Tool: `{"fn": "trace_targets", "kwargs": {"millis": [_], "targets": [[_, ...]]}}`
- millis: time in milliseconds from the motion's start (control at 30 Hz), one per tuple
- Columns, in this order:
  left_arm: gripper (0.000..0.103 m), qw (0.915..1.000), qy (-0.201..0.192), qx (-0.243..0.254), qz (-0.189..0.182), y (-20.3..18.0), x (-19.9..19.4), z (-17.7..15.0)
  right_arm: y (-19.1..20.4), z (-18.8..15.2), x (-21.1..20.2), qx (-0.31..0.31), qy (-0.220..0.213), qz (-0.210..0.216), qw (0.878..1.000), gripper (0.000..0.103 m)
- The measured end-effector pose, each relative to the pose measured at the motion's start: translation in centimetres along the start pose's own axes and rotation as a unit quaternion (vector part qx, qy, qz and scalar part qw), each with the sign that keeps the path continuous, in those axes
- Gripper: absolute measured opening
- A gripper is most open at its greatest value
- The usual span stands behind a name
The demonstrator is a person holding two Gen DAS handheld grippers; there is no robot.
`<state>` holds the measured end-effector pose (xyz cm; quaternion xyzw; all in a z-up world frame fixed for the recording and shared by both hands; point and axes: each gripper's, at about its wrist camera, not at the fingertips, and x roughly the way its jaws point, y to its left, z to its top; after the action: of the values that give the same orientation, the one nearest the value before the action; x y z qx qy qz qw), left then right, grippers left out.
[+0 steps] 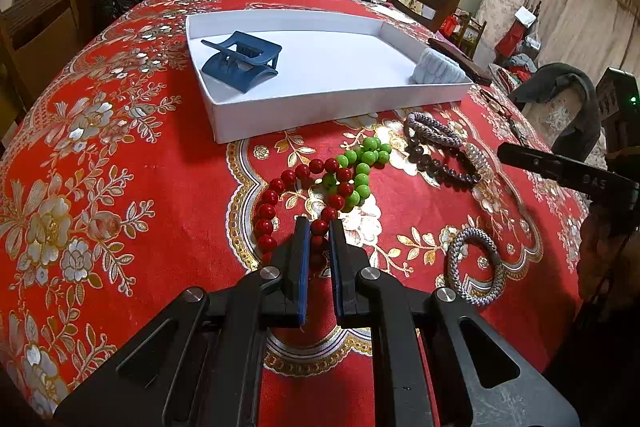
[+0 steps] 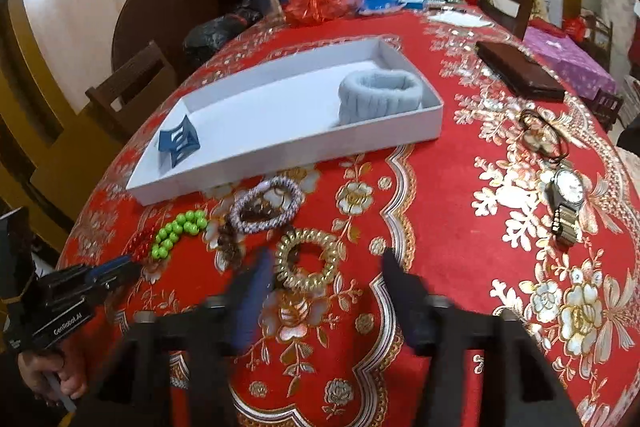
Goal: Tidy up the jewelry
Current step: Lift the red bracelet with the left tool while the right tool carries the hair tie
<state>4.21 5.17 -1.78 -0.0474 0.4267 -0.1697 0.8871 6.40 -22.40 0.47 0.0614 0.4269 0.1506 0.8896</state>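
A white tray [image 1: 280,115] holds a blue hair claw [image 1: 240,61] and a pale blue knit band [image 1: 440,67]. In front of it lie a red bead bracelet [image 1: 280,195], a green bead bracelet [image 1: 360,167], a dark bead bracelet [image 1: 444,167] and two grey braided bands [image 1: 434,129] [image 1: 476,267]. My left gripper [image 1: 319,227] is shut on the red bead bracelet, with beads between its pads. My right gripper [image 2: 326,263] is open, blurred, its fingers on either side of a gold coil hair tie [image 2: 310,261]. The tray also shows in the right wrist view [image 2: 304,151].
A wristwatch [image 2: 566,195] and a cord pendant [image 2: 542,135] lie on the red floral tablecloth [image 2: 460,227] at the right. A dark wallet [image 2: 518,71], bags, a bottle and clutter stand at the far end. Wooden chairs surround the table.
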Motion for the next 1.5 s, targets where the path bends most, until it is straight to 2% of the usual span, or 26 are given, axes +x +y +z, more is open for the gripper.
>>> {"fn": "trace_targets", "kwargs": {"millis": [233, 367, 467, 533, 567, 633, 700, 800, 1033, 1133, 1333, 1500], "targets": [[0.008, 1.0000, 0.000, -0.001, -0.001, 0.0, 0.0, 0.0, 0.7, -0.1, 2.8, -0.020, 0.033, 0.015, 0.999, 0.059], [0.008, 1.0000, 0.000, -0.002, -0.001, 0.0, 0.0, 0.0, 1.4, -0.2, 3.2, -0.054, 0.024, 0.006, 0.998, 0.059], [0.008, 1.0000, 0.000, -0.002, -0.001, 0.0, 0.0, 0.0, 1.2, -0.2, 3.3, -0.057, 0.018, 0.001, 0.998, 0.051], [0.008, 1.0000, 0.000, -0.002, -0.001, 0.0, 0.0, 0.0, 0.7, -0.1, 3.2, -0.051, 0.015, -0.003, 0.999, 0.038], [0.008, 1.0000, 0.000, -0.002, -0.001, 0.0, 0.0, 0.0, 0.6, -0.2, 3.1, -0.049, 0.015, -0.002, 0.999, 0.038], [0.008, 1.0000, 0.000, -0.002, -0.001, 0.0, 0.0, 0.0, 0.9, -0.2, 3.0, -0.061, 0.016, -0.005, 0.998, 0.028], [0.008, 1.0000, 0.000, -0.002, -0.001, 0.0, 0.0, 0.0, 1.2, -0.3, 2.9, -0.066, 0.016, -0.007, 0.998, 0.025], [0.008, 1.0000, 0.000, -0.002, -0.001, 0.0, 0.0, 0.0, 1.5, -0.4, 2.3, -0.068, 0.009, -0.013, 0.998, 0.025], [0.008, 0.9999, -0.003, -0.002, 0.009, 0.0, -0.1, -0.1, 1.8, -0.1, -0.7, -0.058, -0.034, 0.002, 0.998, 0.024], [0.008, 0.9998, -0.005, -0.019, 0.002, 0.3, -0.6, 0.2, 1.8, 0.1, -1.2, -0.055, -0.043, 0.004, 0.998, 0.024], [0.008, 0.9990, -0.042, 0.000, -0.015, -1.2, -4.0, 2.3, 1.5, 0.5, -1.9, -0.038, -0.054, 0.017, 0.998, 0.024], [0.008, 0.9974, -0.060, -0.010, -0.037, -1.6, -5.6, 4.1, 1.5, 0.7, -2.3, -0.029, -0.057, 0.021, 0.998, 0.024]]}}
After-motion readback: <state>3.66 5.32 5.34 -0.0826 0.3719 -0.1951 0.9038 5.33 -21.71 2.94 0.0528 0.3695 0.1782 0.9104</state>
